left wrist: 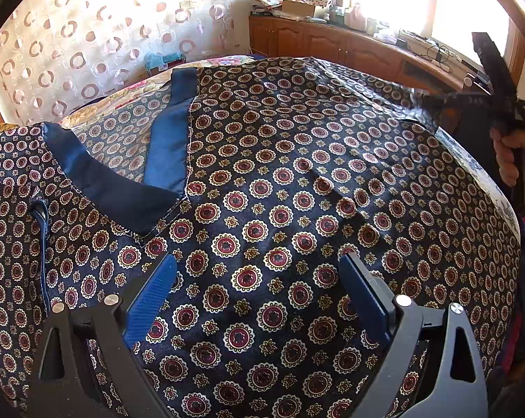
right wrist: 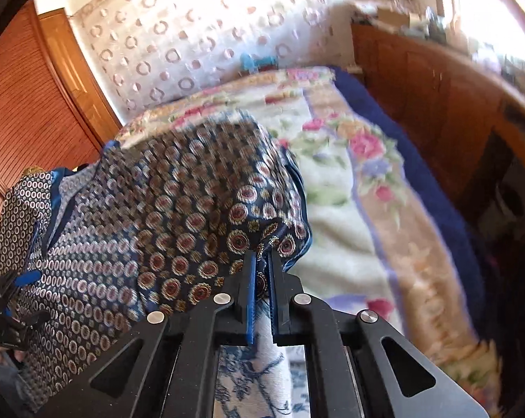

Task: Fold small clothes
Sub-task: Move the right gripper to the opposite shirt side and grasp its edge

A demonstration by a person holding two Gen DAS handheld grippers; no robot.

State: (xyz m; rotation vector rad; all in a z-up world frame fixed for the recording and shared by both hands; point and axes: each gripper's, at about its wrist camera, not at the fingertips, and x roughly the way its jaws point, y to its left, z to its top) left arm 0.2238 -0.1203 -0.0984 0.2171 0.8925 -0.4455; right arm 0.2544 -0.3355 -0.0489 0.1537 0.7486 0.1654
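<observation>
Here your right gripper has its jaws pinched together on a bunched corner of the patterned garment; the two blue pads stand almost touching, with a fold of navy medallion fabric between them. From that grip the cloth rises into a lifted hump and then runs away to the left, where it lies flatter. Your left gripper has its jaws spread wide, one ribbed blue pad on either side, and nothing is caught between them; they hover just over the garment, and whether the tips touch it you cannot tell from this view. The garment is spread broadly beneath them, its plain blue collar band forming a V to the upper left. It lies on a floral blanket with a dark blue border, which covers the bed. At the right edge of the left wrist view your hand grips the black handle of the other tool. Behind the bed hangs a curtain printed with rings, and a wooden cabinet runs under the bright window, its top cluttered.
</observation>
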